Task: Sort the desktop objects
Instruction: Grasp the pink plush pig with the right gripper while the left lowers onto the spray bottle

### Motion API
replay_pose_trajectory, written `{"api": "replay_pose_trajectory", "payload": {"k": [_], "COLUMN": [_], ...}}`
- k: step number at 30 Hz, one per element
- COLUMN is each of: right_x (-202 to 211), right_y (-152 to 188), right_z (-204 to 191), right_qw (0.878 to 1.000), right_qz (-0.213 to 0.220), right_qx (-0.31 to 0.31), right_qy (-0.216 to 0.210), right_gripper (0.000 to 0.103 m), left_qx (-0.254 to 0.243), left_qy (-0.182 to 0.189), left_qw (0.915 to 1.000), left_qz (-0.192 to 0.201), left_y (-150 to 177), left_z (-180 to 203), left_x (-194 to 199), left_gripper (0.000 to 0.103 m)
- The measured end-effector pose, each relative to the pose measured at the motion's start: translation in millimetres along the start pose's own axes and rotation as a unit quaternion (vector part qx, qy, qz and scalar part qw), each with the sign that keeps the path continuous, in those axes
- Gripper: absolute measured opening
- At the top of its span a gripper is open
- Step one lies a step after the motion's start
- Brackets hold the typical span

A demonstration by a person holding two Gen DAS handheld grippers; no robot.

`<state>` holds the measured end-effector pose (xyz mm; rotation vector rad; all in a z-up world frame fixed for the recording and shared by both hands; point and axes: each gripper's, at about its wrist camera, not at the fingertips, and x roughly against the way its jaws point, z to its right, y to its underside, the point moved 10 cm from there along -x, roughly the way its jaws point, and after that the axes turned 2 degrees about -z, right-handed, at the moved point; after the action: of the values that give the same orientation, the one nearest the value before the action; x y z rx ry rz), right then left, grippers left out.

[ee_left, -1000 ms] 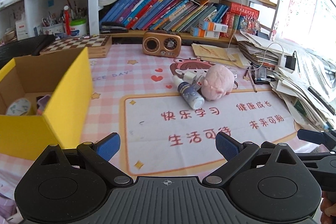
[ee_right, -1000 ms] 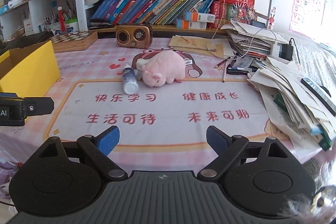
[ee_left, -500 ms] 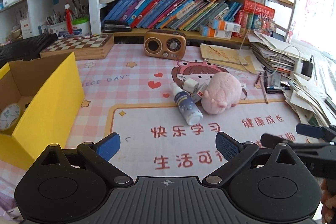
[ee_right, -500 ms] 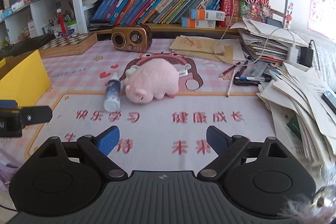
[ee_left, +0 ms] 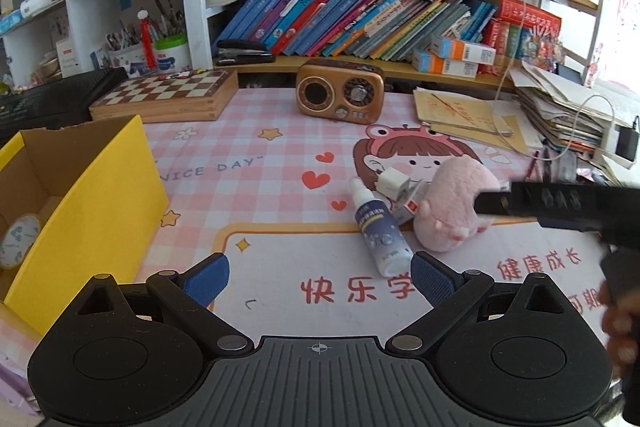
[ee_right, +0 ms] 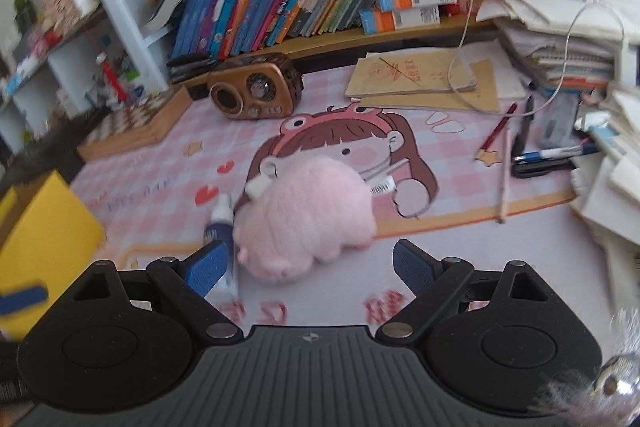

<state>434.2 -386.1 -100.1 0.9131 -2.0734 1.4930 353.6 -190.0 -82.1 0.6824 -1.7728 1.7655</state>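
The right gripper [ee_right: 308, 265], wide open and empty, faces the pink plush toy [ee_right: 308, 215], probably light and squashy, best pinched across its body beside the spray bottle [ee_right: 220, 223].

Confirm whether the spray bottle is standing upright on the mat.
No, the spray bottle lies on its side on the mat, beside the pink plush toy.

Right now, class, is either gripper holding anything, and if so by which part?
Nothing is held. The left gripper and right gripper both have open jaws; the pink plush toy lies untouched ahead of the right one.
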Motion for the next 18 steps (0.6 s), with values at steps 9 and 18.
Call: {"api": "replay_pose_trajectory", "payload": {"k": [9,18], "right_x": [-61.4,-65.5], "right_y": [-4.6,-11.5], "right_z": [14.9,17.3], "right_qw": [0.991,0.992], "right_qz": [-0.049,-0.047], "right_qx": [-0.124,-0.12], "right_qy": [0.017,-0.005], "right_gripper": [0.09,0.069], "left_qx": [-0.008,-0.005], "left_qy": [-0.016,0.017], "left_qw": [0.9998,0.9998], "left_qz": [0.013,-0.006], "left_y": [-9.5,-14.7], "left_z": [-5.1,9.9], "left_x": [3.7,-24.5], "left_gripper": [0.099,0.099]}}
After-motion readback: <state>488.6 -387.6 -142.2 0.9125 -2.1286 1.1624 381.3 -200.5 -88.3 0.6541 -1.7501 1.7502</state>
